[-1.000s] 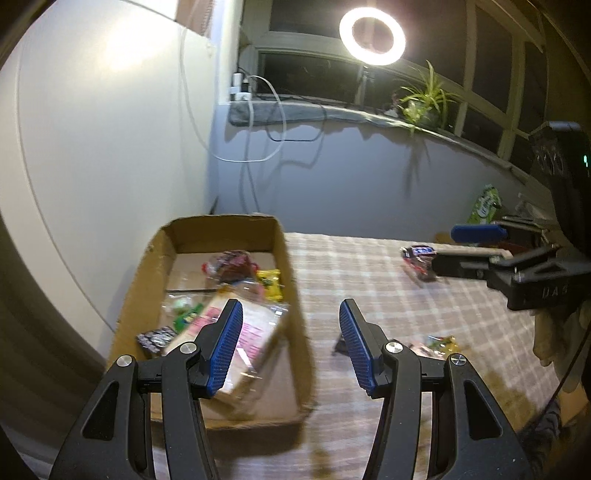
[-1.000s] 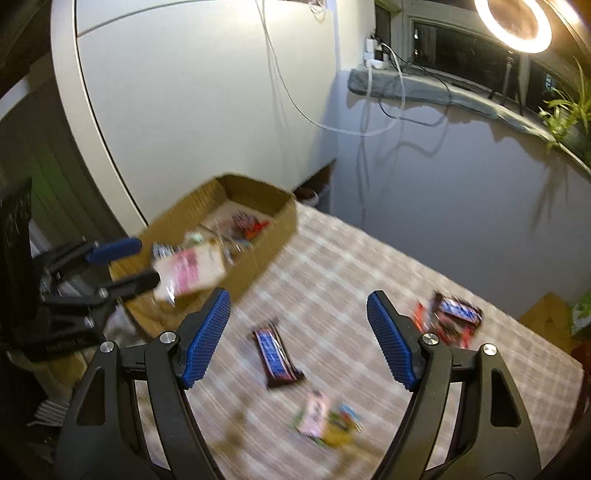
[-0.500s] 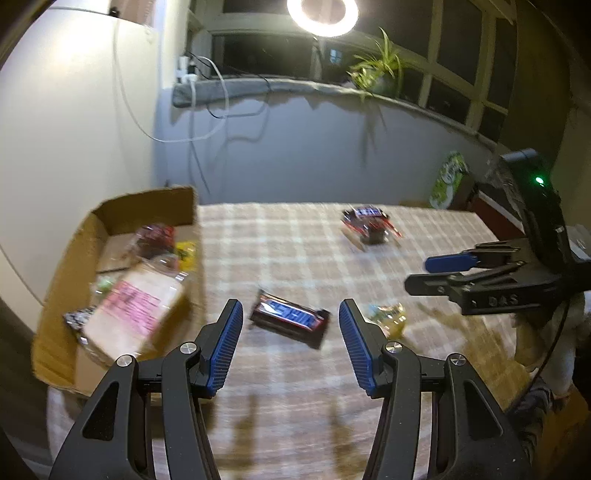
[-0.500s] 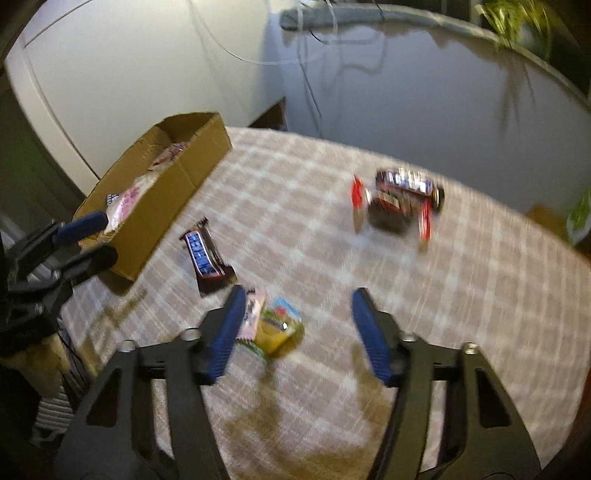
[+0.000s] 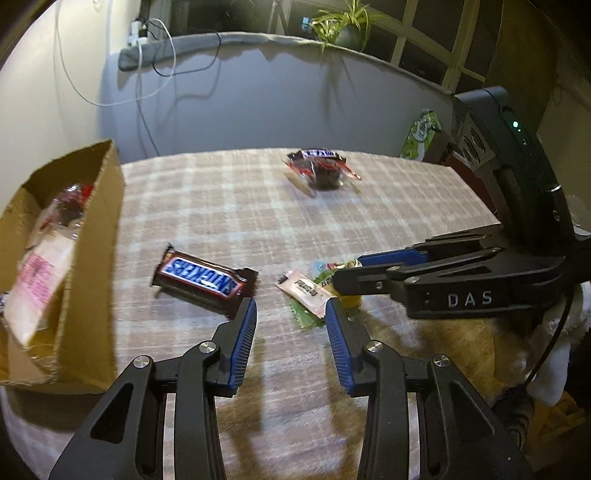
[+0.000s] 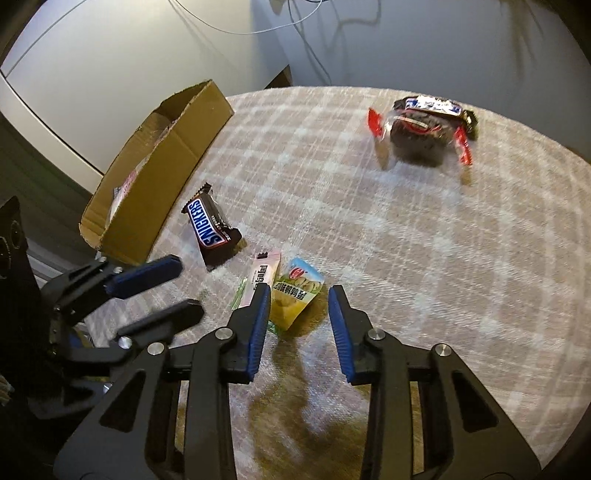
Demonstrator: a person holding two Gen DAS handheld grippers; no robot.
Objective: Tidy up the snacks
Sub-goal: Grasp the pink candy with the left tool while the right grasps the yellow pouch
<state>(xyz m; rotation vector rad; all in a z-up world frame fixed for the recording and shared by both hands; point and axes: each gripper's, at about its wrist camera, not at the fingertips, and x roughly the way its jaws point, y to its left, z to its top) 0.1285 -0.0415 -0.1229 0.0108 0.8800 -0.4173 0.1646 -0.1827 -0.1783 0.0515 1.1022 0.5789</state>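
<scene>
A cardboard box [image 5: 92, 266] with several snacks in it stands at the table's left; it also shows in the right wrist view [image 6: 162, 162]. A Snickers bar [image 5: 203, 278] [image 6: 210, 229] lies beside the box. A pink packet [image 5: 306, 290] [image 6: 260, 280] and a yellow-green packet [image 6: 295, 295] lie together in the middle. A dark snack bundle [image 5: 319, 170] [image 6: 424, 129] lies at the far side. My left gripper [image 5: 290, 315] is open and empty just short of the Snickers and the pink packet. My right gripper [image 6: 299, 301] is open, low over the yellow-green packet.
The table wears a checked cloth [image 6: 443, 258]. A green bag [image 5: 421, 134] stands at the far right edge. A wall [image 5: 258, 103] and a sill with a plant [image 5: 343, 26] lie behind.
My left gripper swung from over the box to the table's middle and came down. My right gripper dropped towards the small packets. Both jaws have narrowed somewhat.
</scene>
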